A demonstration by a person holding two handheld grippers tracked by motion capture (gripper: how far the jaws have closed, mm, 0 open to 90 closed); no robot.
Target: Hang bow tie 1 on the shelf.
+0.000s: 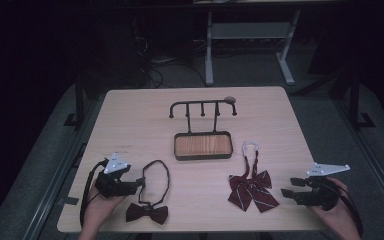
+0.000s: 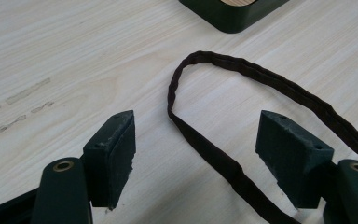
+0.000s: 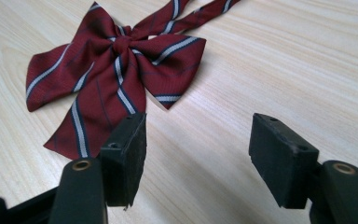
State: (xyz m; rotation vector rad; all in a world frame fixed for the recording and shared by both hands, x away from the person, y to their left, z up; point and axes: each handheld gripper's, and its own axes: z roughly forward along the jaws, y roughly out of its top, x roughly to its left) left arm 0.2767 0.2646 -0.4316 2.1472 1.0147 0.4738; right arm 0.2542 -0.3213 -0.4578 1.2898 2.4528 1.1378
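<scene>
My left claw (image 2: 196, 154) is spread wide astride the dark bow tie's neck strap (image 2: 205, 144), which lies limp on the desk (image 1: 130, 115); I'd pinch that soft, light band there. My right claw (image 3: 198, 156) gapes empty beside the striped bow tie (image 3: 116, 79).

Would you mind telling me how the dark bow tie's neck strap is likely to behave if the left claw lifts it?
The strap would probably hang limp, since it lies in a loose, wavy loop on the table. It looks thin and light, so the bow would likely trail along. The open left claw straddles it.
</scene>
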